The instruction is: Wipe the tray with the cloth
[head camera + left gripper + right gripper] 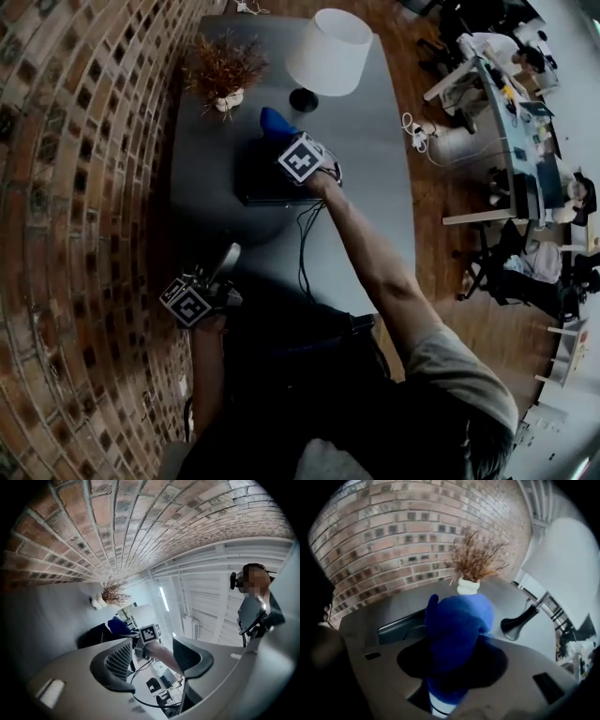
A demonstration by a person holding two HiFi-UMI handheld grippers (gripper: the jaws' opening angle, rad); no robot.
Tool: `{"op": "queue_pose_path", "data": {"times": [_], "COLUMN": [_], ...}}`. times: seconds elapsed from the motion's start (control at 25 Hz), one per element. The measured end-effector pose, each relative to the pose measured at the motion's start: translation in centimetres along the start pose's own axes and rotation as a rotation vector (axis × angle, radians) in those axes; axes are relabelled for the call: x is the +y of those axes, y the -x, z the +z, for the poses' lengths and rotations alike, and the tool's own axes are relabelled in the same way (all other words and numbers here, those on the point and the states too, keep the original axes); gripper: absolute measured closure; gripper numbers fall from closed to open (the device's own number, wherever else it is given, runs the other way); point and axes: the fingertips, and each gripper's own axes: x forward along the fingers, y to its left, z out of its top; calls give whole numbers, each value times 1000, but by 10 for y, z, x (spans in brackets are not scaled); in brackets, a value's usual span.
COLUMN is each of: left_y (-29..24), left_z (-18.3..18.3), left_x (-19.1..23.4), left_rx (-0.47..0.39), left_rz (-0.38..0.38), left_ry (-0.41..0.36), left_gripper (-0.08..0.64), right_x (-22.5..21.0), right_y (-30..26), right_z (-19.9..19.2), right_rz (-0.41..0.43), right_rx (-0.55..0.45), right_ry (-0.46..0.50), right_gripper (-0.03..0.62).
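left claw: nearest of all, held low at the near-left corner of the tabletop; its two grey jaws stand apart with nothing between them, ribbed black pads facing each other; well apart from the tray.
cable: thin and black, trailing from the right claw's end across the bare dark grey tabletop toward the near edge.
tray: shallow, dark and rectangular with a low raised rim, lying flat near the middle of the tabletop; the right claw and its cloth hang over the far part of it.
right claw: tilted steeply down over the tray, jaws clamped on the cloth.
cloth: bright blue, soft and fuzzy, bunched into a rounded lump that sticks out past the jaw tips toward the tray's far rim; whether it touches the tray I cannot tell.
lamp: white drum shade on a round black foot, standing beyond the tray on its right.
vase: small, white and knobbly, holding a spray of dry brown twigs; beyond the tray on its left.
brick wall: rough reddish bricks with pale joints, running along the tabletop's left side.
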Motion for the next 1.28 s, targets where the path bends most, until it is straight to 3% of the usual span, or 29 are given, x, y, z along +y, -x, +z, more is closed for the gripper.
{"op": "queue_pose_path", "data": {"times": [0.16,0.32,0.4,0.44,0.6,0.68,0.76,0.92,1.04,1.12,1.16,1.2,1.28], "left_y": [-2,-3,-5,-6,-11,-13,-13,-12,-11,-13,-15,-17,-21], "left_z": [-2,-5,-7,-8,-10,-11,-12,-14,-14,-17,-17,-17,-18], "left_x": [-4,-3,-2,-2,-6,-8,-11,-14,-7,-5,-6,-8,-12], "left_rx": [12,28,34,36,48,51,53,55,60,68,70,72,76], "left_rz": [-2,1,-1,-1,-13,-18,-22,-19,-2,0,-5,-11,-24], "left_ry": [-8,-7,-4,-3,-7,-9,-10,-12,-8,0,1,0,-3], "left_gripper": [305,305,305,305,305,305,305,305,305,305,305,305,305], "right_x": [53,121,126,109,-13,-44,-38,17,86,103,89,61,-10], "right_y": [3,42,60,65,67,52,27,22,47,62,65,66,67], "right_z": [-33,-71,-87,-85,-38,-32,-48,-70,-86,-96,-93,-86,-66], "right_rz": [41,206,262,224,-106,-142,-93,-34,143,242,214,135,-86], "right_rx": [110,230,269,251,45,10,69,153,237,268,258,232,165], "right_ry": [134,309,308,276,61,-35,-41,129,341,373,341,300,205], "right_gripper": [400,402,402,402,402,402,402,402,402,402,402,402,402]}}
